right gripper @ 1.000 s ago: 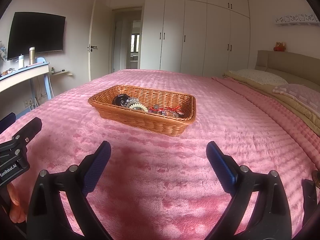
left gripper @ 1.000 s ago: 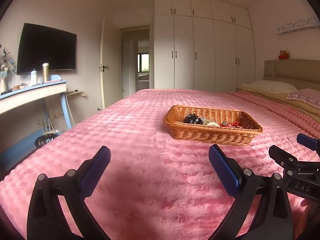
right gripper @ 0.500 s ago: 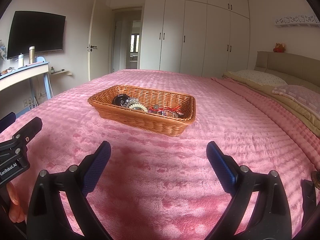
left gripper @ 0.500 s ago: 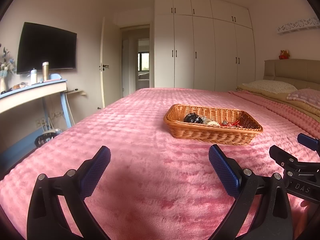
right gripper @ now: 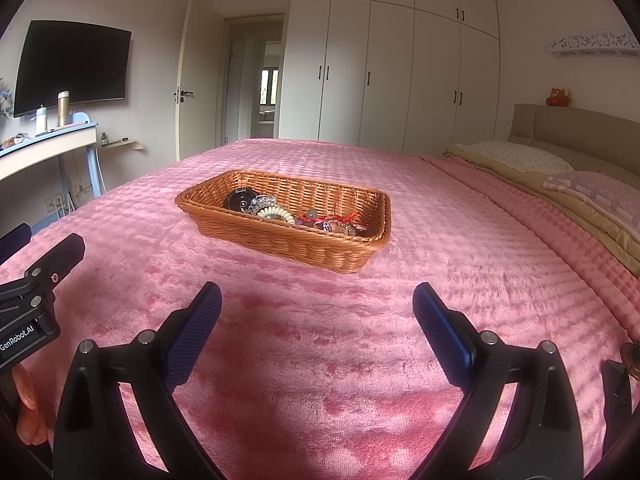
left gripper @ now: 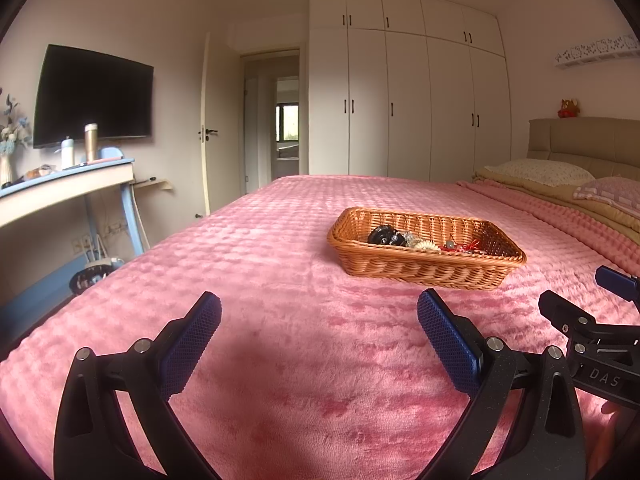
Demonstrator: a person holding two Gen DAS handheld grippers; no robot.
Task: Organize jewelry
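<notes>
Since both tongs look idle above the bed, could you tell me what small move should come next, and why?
Probably ease the right tongs forward toward the wicker basket. Both they and the left tongs are open and empty over the pink blanket, and the jewelry lies in a heap inside the basket, out of reach.

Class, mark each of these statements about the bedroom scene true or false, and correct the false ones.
1. The wicker basket rests on the pink bedspread. True.
2. The left hand-held gripper is shut on a bracelet. False: its jaws stand open and hold nothing.
3. The jewelry lies inside the basket. True.
4. The right hand-held gripper is reaching into the basket. False: it is open over the bedspread, short of the basket.
5. The wardrobe doors are open. False: they are all closed.
</notes>
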